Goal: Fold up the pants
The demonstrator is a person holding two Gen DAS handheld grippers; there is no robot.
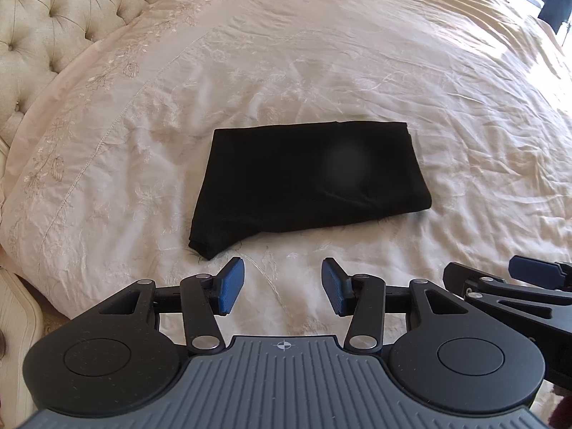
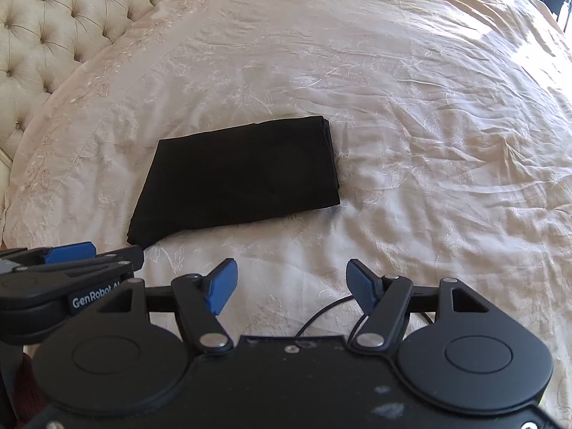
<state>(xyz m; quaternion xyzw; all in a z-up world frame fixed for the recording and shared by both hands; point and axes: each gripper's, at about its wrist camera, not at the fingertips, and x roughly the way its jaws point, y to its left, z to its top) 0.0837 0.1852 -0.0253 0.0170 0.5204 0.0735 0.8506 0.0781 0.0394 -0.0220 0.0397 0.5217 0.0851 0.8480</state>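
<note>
tongs (image 1: 283, 285) apart (empty), before pants (image 1: 304, 182)

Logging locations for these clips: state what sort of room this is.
Most likely a bedroom: a large bed under a cream embroidered cover, a tufted headboard along its left, and folded black pants lying on the cover.

Ahead of the spread blue pads of the left gripper (image 1: 283, 286), folded black fabric pants (image 1: 307, 178) lie flat on the cream embroidered bedspread (image 1: 321, 71), untouched.
</note>
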